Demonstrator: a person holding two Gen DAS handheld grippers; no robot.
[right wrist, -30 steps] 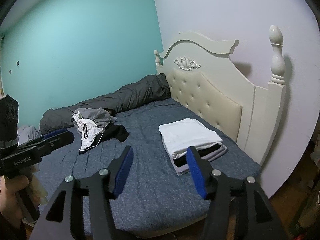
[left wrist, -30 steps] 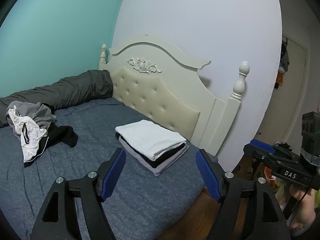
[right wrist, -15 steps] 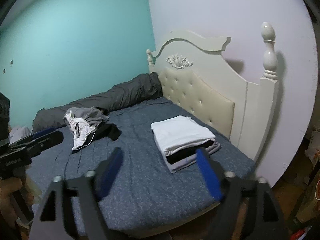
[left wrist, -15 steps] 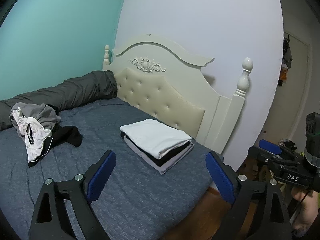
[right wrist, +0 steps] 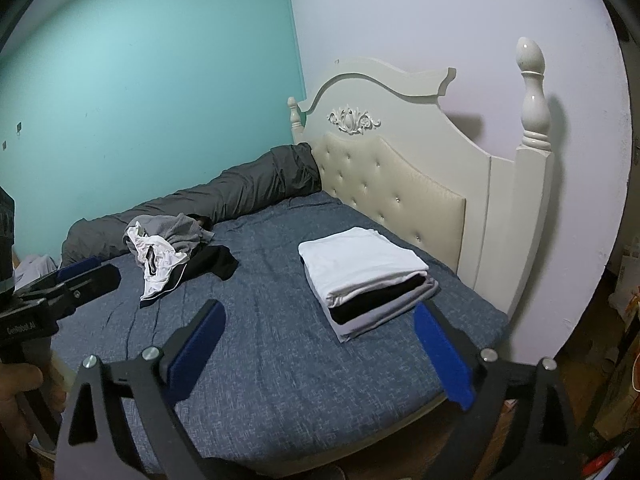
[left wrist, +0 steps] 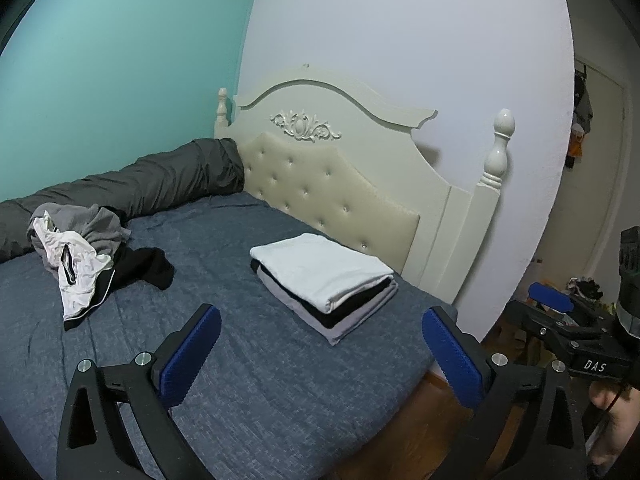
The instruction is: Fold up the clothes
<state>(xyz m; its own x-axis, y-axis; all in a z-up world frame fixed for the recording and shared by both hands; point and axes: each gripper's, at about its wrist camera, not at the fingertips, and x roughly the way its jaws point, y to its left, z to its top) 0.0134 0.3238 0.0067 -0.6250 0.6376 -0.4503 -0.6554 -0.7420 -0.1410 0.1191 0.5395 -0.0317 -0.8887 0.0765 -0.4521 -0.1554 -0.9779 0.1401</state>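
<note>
Blue-grey bed (left wrist: pixel 248 380) against a cream headboard. On it: 1 folded stack (left wrist: pixel 326 280), 1 crumpled clothes heap (left wrist: pixel 86 252), 1 rolled grey duvet (left wrist: pixel 152 184).

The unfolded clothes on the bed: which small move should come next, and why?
Probably carry one tool toward the crumpled pile. Both the left tool and the right tool have just been opening and hold nothing; the folded stack looks finished.

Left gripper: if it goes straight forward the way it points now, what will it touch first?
Probably the blue bedspread just short of the folded stack. The left gripper is open and empty, tilted slightly down; depth is uncertain.
</note>
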